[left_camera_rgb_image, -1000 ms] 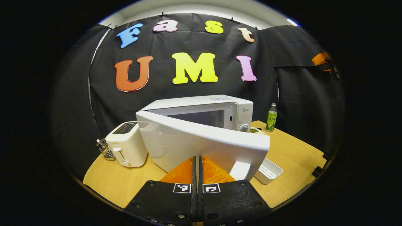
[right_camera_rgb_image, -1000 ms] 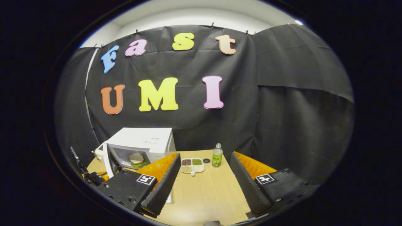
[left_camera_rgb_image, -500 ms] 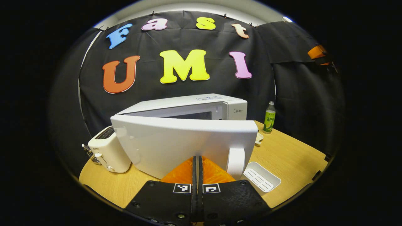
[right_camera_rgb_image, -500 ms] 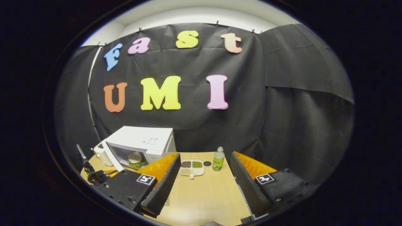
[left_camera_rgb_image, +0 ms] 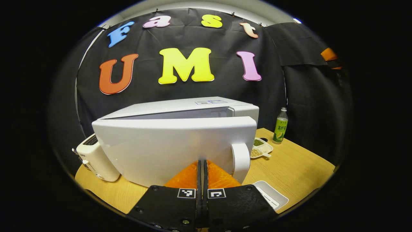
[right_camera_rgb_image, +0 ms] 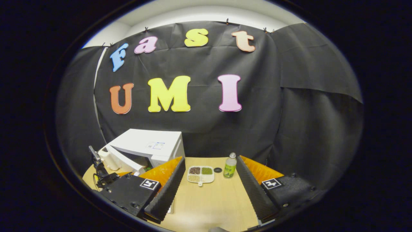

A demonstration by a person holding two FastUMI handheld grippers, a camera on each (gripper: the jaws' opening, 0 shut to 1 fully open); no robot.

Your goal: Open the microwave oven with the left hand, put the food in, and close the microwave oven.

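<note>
Black cloth wall (right_camera_rgb_image: 251,129) hung behind and to the right of a light wooden bench (right_camera_rgb_image: 212,203). Pale ceiling strip (right_camera_rgb_image: 206,16) above the cloth's clipped top edge.

The left gripper (left_camera_rgb_image: 202,164), its fingers pressed together, points at the white microwave oven (left_camera_rgb_image: 193,109) door (left_camera_rgb_image: 167,148), nearly shut with its handle (left_camera_rgb_image: 240,158) just to the right, while a toaster (left_camera_rgb_image: 95,158), a divided dish (left_camera_rgb_image: 261,147) and a green bottle (left_camera_rgb_image: 280,126) stand on the desk (left_camera_rgb_image: 296,164).
</note>
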